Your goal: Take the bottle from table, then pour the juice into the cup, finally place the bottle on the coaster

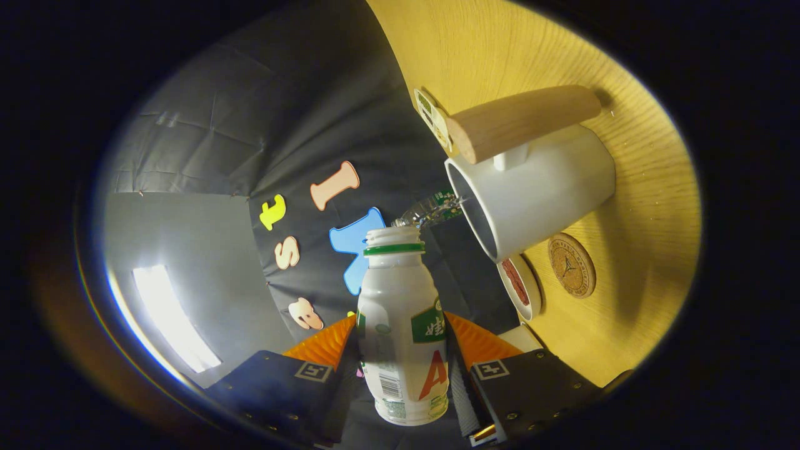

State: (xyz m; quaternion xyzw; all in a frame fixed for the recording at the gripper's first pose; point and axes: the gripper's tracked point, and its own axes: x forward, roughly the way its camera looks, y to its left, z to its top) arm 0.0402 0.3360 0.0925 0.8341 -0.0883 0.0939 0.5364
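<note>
Gripper (400, 369) clamped on the bottle (403, 331), one finger on each side, and tipped so the open neck faces the cup (531, 187) on the table (631, 300). A clear stream appears to arc from neck to rim, though glare blurs it. Coaster (571, 265) lies bare just beside the cup, ready for set-down.

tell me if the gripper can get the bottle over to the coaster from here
Probably yes. The gripper has its jaws shut on the bottle, tilted toward the white cup. The round coaster lies bare on the table just beyond the cup, nothing on it.
</note>
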